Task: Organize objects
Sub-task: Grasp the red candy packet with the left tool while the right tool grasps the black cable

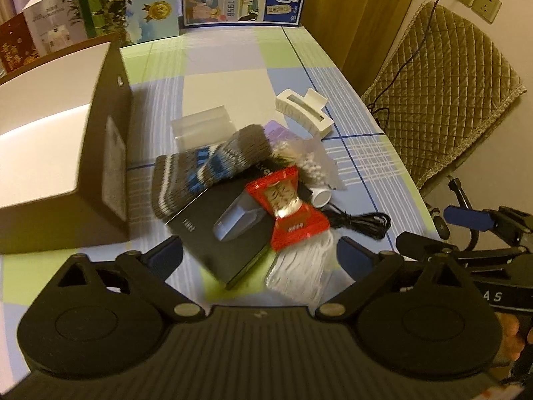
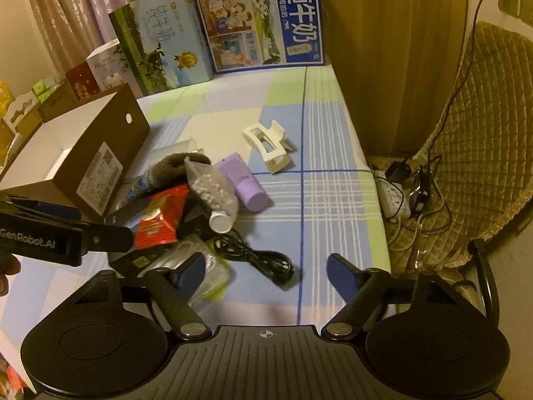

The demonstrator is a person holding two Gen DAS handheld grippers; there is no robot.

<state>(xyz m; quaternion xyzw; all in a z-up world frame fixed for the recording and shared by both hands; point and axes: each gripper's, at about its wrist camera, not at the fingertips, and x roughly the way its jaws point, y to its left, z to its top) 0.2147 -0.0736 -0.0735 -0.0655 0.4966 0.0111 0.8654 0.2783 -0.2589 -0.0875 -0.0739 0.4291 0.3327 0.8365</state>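
A pile lies on the checked tablecloth: a striped knit sock [image 1: 206,173] [image 2: 166,170], a red snack packet [image 1: 289,206] [image 2: 161,216], a black flat box [image 1: 226,233] with a grey object [image 1: 236,221] on it, a bag of white beads [image 2: 210,186], a purple tube [image 2: 245,181], a black cable [image 1: 361,225] [image 2: 263,256] and a white hair claw [image 1: 304,108] [image 2: 268,146]. An open brown cardboard box [image 1: 103,153] [image 2: 100,163] stands left of the pile. My left gripper [image 1: 260,256] is open and empty just before the pile. My right gripper [image 2: 266,270] is open and empty near the cable.
Milk cartons [image 2: 260,26] and other boxes [image 1: 50,23] line the table's far edge. A padded chair [image 2: 483,153] and a power strip with cords [image 2: 396,196] are to the right, past the table edge [image 2: 366,166]. A clear plastic packet [image 1: 296,273] lies near the left gripper.
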